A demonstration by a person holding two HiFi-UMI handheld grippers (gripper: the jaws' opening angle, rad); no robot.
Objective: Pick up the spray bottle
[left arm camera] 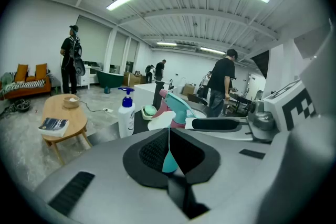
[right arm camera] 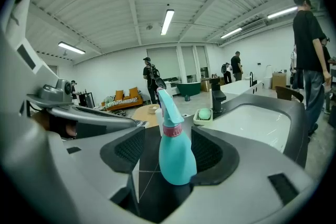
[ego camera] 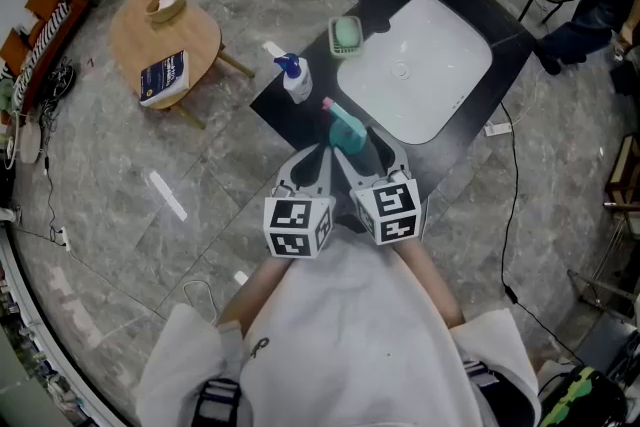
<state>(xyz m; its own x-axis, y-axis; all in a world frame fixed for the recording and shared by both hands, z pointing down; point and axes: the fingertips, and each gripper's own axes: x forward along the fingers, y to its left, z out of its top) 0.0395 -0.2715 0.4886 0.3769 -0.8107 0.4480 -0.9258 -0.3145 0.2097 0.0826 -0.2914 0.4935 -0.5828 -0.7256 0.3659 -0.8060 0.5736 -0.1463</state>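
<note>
— Where is the spray bottle (ego camera: 347, 129)?

— Upright on the black worktop (ego camera: 290, 115), at its near edge, just in front of the white sink (ego camera: 420, 65). It is teal with a pink collar, and its nozzle points towards the worktop's left edge.

— And the right gripper (right arm camera: 167, 149)?

— Its fingers (right arm camera: 128, 152) are spread, and the bottle stands between them. A strip of dark worktop shows between the bottle and the left-hand pad. On the other side the bottle is right against the pad; whether it touches, I cannot tell.

— The left gripper (left arm camera: 169, 136)?

— Its fingers (left arm camera: 152, 152) are pressed together and hold nothing. A sliver of teal shows through the small gap low between the pads; that is the bottle beyond them. From the head view this gripper (ego camera: 318, 160) sits just beside the right one (ego camera: 365, 150), both at the near edge.

— What else is on the worktop?

— A white pump bottle (ego camera: 296, 78) with a blue head stands by the left edge, apart from the spray bottle. A green soap dish (ego camera: 346, 35) sits further along that edge, beside the sink.
</note>
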